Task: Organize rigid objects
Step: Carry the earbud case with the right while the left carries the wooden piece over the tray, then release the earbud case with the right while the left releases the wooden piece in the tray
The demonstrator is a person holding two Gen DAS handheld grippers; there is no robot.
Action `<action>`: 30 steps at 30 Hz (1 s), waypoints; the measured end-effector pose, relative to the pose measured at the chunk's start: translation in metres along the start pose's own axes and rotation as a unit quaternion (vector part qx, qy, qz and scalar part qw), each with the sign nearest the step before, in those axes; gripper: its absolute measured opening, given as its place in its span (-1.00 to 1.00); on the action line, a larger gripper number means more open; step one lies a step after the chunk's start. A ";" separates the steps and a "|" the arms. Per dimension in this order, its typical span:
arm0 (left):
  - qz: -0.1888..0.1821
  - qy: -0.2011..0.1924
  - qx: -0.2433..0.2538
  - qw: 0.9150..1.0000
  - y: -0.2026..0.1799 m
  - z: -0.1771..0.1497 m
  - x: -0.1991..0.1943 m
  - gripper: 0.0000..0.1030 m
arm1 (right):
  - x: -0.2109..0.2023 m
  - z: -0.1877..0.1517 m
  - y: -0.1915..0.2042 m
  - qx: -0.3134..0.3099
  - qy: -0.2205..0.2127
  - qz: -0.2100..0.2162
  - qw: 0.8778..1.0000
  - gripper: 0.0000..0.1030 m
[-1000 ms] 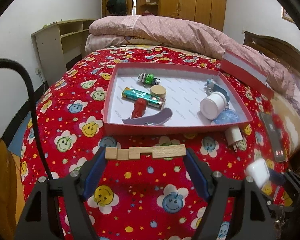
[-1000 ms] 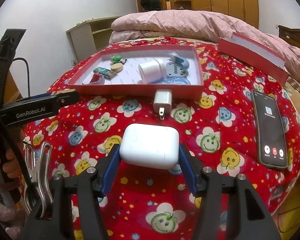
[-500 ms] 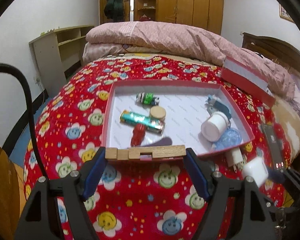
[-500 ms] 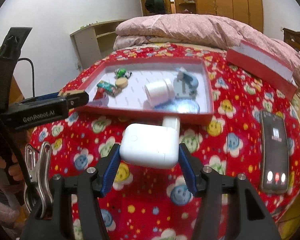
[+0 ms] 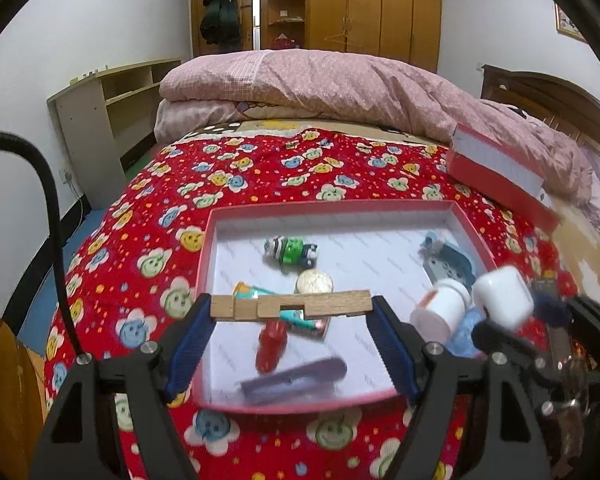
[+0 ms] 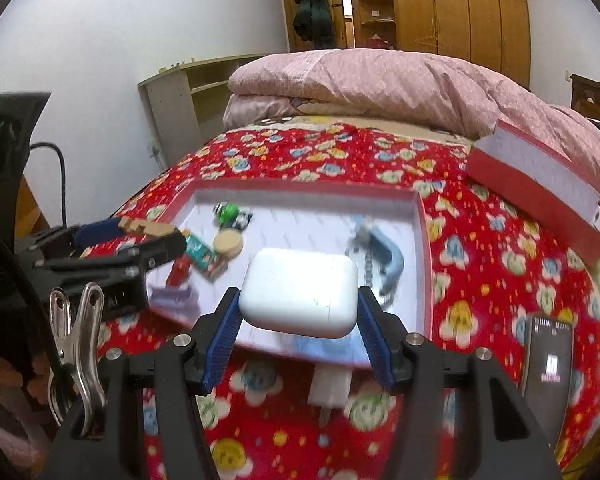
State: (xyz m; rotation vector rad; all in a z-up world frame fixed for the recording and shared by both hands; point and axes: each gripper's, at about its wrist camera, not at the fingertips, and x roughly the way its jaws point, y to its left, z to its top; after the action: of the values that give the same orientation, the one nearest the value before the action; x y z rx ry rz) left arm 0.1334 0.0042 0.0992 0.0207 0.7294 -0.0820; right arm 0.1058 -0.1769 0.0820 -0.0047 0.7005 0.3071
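Two grips loaded. Left wrist: left gripper (image 5: pixel 291 307) clamps wood block (image 5: pixel 290 305) over tray (image 5: pixel 474 240), several items already inside. Right wrist: right gripper (image 6: pixel 299 294) clamps white case (image 6: pixel 299 293) above tray's near edge; charger (image 6: pixel 330 390), phone (image 6: pixel 548 368) left on bed.

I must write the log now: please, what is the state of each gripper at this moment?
Left gripper: closed on the wooden block, held above the red tray.
Right gripper: closed on the white case.
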 end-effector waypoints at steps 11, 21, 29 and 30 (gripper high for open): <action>0.013 0.010 0.010 1.000 -0.003 0.022 0.048 0.56 | 0.048 0.034 -0.020 0.007 0.019 -0.012 1.000 0.13; 0.019 0.031 0.002 0.999 0.002 0.032 0.087 0.56 | 0.092 0.050 -0.030 0.002 0.041 -0.019 0.999 0.13; 0.007 0.041 0.014 0.999 -0.003 0.031 0.097 0.58 | 0.112 0.054 -0.034 -0.002 0.052 -0.029 0.998 0.13; 0.007 0.039 0.013 0.999 -0.004 0.031 0.097 0.60 | 0.115 0.054 -0.035 -0.001 0.054 -0.030 0.998 0.13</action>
State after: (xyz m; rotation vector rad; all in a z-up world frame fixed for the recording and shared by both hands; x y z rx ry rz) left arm 0.2255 -0.0076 0.0581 0.0551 0.8069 -0.0775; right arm 0.2323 -0.1729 0.0468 -0.0441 0.8061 0.2511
